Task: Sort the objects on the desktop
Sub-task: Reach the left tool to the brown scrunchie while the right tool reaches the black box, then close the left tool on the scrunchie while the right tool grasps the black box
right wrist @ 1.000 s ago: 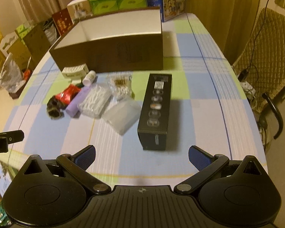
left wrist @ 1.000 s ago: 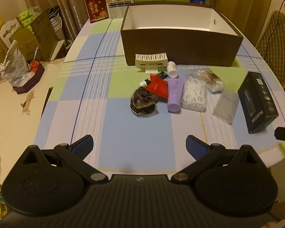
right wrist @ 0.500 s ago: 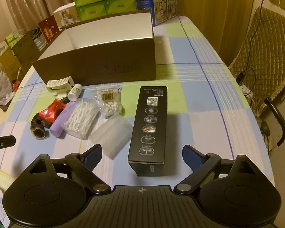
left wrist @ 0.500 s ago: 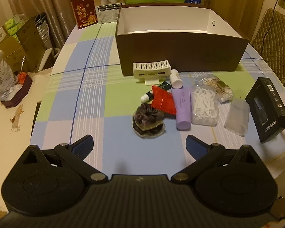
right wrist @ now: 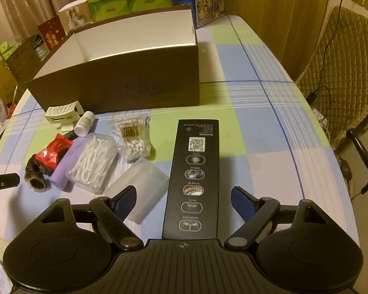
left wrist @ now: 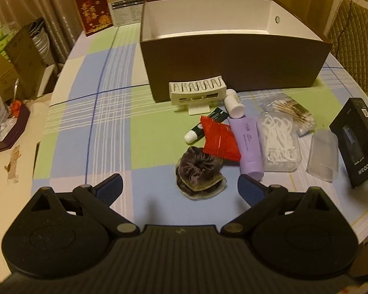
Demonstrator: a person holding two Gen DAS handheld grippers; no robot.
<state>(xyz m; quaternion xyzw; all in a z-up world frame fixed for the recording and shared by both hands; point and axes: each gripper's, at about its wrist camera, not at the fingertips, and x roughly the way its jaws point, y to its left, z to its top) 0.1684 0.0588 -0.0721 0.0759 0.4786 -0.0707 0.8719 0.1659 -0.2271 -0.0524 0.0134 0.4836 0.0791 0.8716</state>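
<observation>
Close ahead, scrunchie [left wrist: 198, 171] beside purple tube [left wrist: 249, 147].

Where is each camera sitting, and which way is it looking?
Left wrist view: sits on the left hand-held gripper, open, looking along its fingers at the hair scrunchie and brown box; only its own fingers show.
Right wrist view: sits on the right hand-held gripper, open, looking over the long black box between its fingers; the other gripper's tip peeks in at the left edge.
Both share the brown box, purple tube, scrunchie and black box.
</observation>
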